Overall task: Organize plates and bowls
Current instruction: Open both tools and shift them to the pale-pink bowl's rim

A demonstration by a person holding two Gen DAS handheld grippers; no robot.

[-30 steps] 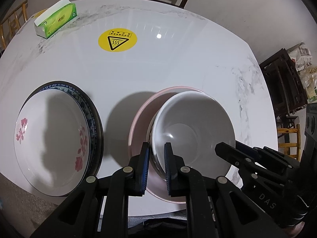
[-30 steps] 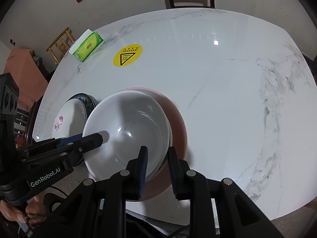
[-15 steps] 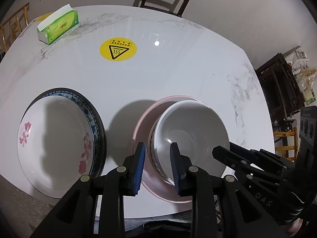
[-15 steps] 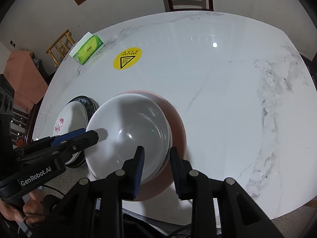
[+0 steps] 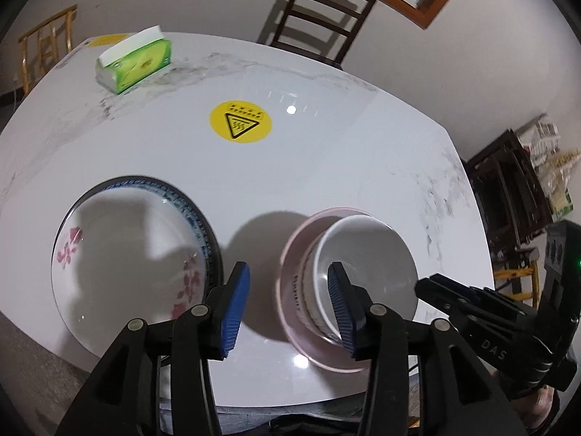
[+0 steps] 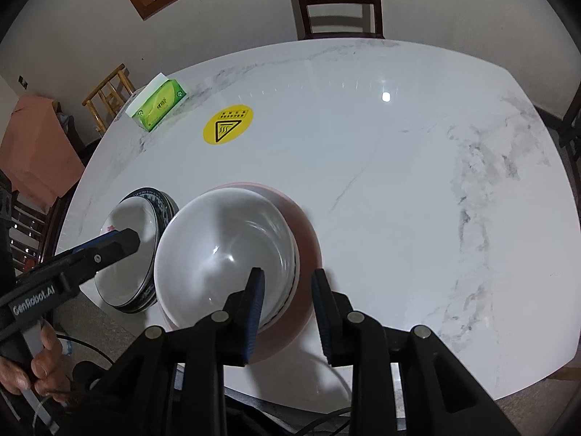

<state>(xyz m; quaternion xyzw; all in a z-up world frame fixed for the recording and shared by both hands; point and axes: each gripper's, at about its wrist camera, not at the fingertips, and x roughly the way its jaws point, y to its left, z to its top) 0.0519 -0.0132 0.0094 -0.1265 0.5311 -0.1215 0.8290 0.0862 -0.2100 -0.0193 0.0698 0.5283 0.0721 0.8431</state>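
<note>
A white bowl (image 5: 366, 254) sits nested in a stack inside a pink bowl (image 5: 290, 301) near the table's front edge; it also shows in the right wrist view (image 6: 225, 247), with the pink bowl (image 6: 308, 243) under it. To the left lies a stack of plates, a white plate with pink flowers (image 5: 123, 254) on a blue-rimmed one (image 5: 174, 192). My left gripper (image 5: 287, 309) is open, its jaws astride the bowls' left rim without touching. My right gripper (image 6: 287, 312) is open, astride the right rim.
A round white marble table (image 6: 399, 167) carries a yellow warning sticker (image 5: 240, 122) and a green tissue box (image 5: 134, 60) at the far left. A dark chair (image 6: 337, 0) stands behind the table. A dark shelf (image 5: 515, 189) stands at the right.
Both grippers have opened and let go of the white bowl's rim, then drawn back and up. The bowl stack stays in the pink bowl.
</note>
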